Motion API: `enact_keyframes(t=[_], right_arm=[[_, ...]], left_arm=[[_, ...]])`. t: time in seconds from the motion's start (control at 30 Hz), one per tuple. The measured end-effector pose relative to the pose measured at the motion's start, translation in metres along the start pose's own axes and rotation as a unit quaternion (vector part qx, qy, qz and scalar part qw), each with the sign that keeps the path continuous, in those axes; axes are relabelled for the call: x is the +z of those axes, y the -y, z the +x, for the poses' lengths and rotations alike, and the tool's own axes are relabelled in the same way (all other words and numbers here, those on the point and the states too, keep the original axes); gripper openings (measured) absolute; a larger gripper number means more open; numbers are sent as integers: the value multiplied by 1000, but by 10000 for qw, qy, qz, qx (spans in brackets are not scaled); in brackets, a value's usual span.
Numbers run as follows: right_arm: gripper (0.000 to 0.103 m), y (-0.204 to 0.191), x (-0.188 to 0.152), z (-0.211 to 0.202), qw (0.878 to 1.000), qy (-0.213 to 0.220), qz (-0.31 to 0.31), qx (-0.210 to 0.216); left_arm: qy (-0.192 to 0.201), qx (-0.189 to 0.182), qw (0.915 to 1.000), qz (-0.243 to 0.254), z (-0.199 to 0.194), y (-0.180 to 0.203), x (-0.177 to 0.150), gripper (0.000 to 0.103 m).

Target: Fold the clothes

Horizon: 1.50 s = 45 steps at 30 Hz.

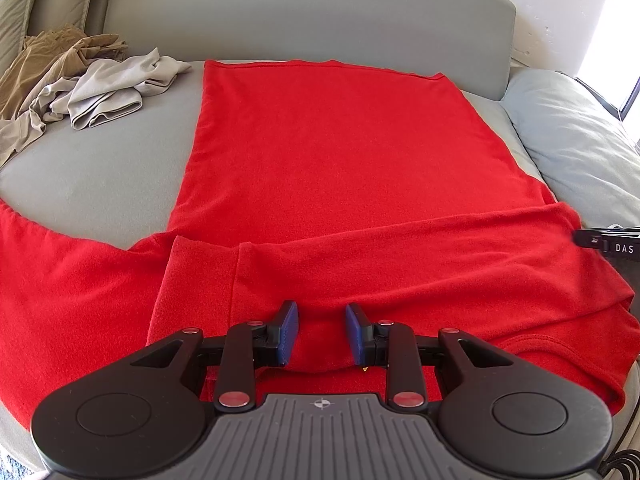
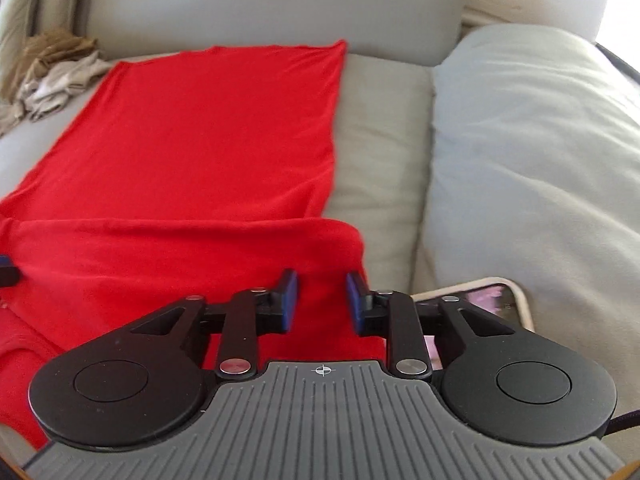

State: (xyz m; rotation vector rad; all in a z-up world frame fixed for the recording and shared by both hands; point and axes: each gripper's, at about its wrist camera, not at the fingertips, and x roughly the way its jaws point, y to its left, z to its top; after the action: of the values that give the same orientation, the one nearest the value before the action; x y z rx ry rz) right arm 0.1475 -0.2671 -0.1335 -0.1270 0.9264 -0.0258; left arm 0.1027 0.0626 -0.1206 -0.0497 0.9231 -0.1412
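Two grippers sit low over a red garment spread on a grey sofa seat. In the left wrist view, the left gripper point(image 1: 322, 334) holds its blue-padded fingers point(image 1: 289, 332) parted with a moderate gap, nothing between them, just above the near edge of the red garment point(image 1: 332, 152). A sleeve point(image 1: 400, 248) is folded across the garment from 3 o'clock toward the middle, its cuff end lying at about 10 o'clock from the fingertips. The other sleeve point(image 1: 60, 280) trails off toward 9 o'clock. At 3 o'clock, a black part marked "DAS" point(image 1: 612, 242) pokes in at the frame edge.

In the right wrist view, the right gripper point(image 2: 322, 300) likewise has its fingers point(image 2: 289, 300) apart and empty, poised over the folded fabric near the right side of the red garment point(image 2: 208, 132). Just beside it at 3 o'clock lies a phone point(image 2: 500, 300) with a lit screen, partly hidden behind the gripper body.

Farther off, the garment's body stretches flat toward 12 o'clock, its hem reaching close to the sofa backrest point(image 1: 300, 12). A pale cushion point(image 2: 532, 140) rests at 2 o'clock beside the garment. At 10 o'clock, well apart from the red cloth, a heap of beige and tan clothes point(image 1: 80, 80) lies crumpled against the sofa's corner.
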Motion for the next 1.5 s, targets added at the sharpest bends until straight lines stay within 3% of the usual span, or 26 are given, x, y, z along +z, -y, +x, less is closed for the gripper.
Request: enact_keyframes(t=[0.03,0.07,0.17,0.27,0.37,0.4,0.47,0.6,0.83,0.93,1.07,1.13,1.2,1.37,1.5], right_arm=[[27,1,0,-6,9991,-7,30,-425],[26,3,-1,-14,9988,69,139,-471],[26,-13,-2,-40,9990,241,251,296],[26,-67,-7,-59,9940,556,-324,881],[27,-122,-9,-60,9850,748,-814,1327],[27,-135,-10,-57,9837,706,-890,1395],[23,-153,-12,-49,9830,549,-1085,1374],[28,-128,-29,-52,9880,515,-1132,915],[37,-26,-49,-64,9998,136,-102,-115],[38,-11,-50,-85,9995,80,300,60],[48,-13,-50,-116,9940,83,537,953],[56,-19,-48,-131,9882,85,630,1393],[74,-24,-43,-142,9821,64,779,1711],[81,-39,-24,-165,9737,156,940,2070],[83,-49,-7,-176,9643,177,1098,2404]], left_arm=[[6,-10,10000,29,0,0,0,28],[22,-29,10000,23,-1,-1,1,28],[140,-117,9998,-91,-10,-1,4,25],[505,-289,9979,-286,-27,9,6,22],[679,-291,9973,21,-27,34,4,25],[540,-135,9983,178,-21,40,3,19],[212,193,9988,395,-8,43,-3,29],[123,147,9998,68,-15,24,-12,32],[53,231,9997,-22,-32,14,-24,31],[98,135,9991,-401,-50,7,-26,32],[532,-40,9899,-1311,-83,-35,-30,41],[823,167,9789,-1863,-99,-71,-34,47],[1070,322,9613,-2517,-112,-112,-42,52],[1486,307,8850,-4403,-116,-225,-75,51],[1733,-462,8211,-5418,-91,-283,-91,51]])
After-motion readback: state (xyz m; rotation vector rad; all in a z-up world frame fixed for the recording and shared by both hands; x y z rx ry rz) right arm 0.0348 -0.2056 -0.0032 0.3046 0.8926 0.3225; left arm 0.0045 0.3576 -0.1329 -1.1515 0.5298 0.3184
